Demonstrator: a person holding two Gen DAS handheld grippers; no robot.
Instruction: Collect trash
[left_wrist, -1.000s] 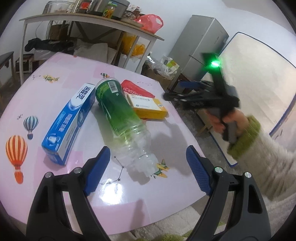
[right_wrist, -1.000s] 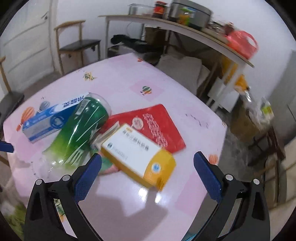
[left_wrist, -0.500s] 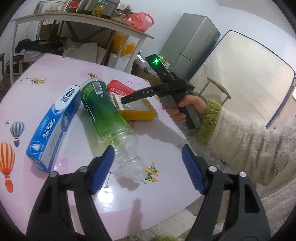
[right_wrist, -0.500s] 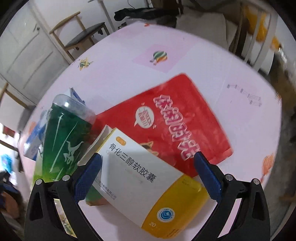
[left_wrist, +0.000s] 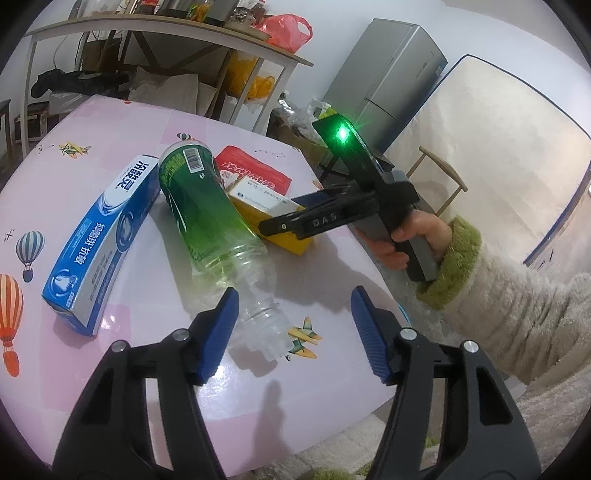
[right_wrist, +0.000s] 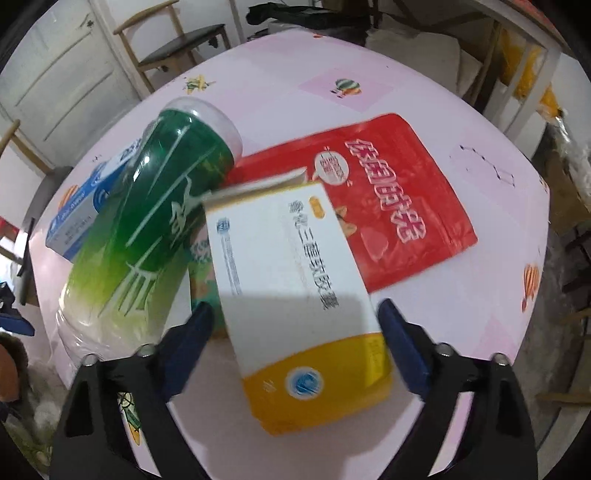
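On the pink tabletop four pieces of trash lie in a loose cluster: a blue toothpaste box, a green plastic bottle on its side, a white-and-yellow medicine box and a flat red pouch under the medicine box's far end.

Right hand-held gripper: jaws spread, one blue pad on each long side of the medicine box, yellow end nearest the camera. Left pad stands clear of the box; right pad is at the box edge, contact cannot be confirmed. View is motion-blurred.

Left hand-held gripper: jaws spread, hovering by the bottle's clear neck end, which lies just inside the left pad. Nothing held.

Judged step: right-side grasp of the medicine box.

Notes for doing it well:
- Centre the box between the pads before closing; it sits skewed to the jaw axis, so rotate the wrist to square up.
- Box touches the bottle at its far-left corner and overlaps the pouch. Lift straight up, or the bottle may roll.
- Close gently: thin card, far flap looks open, likely empty and crushable.
- Keep pads above the tabletop to avoid pinching the pouch.
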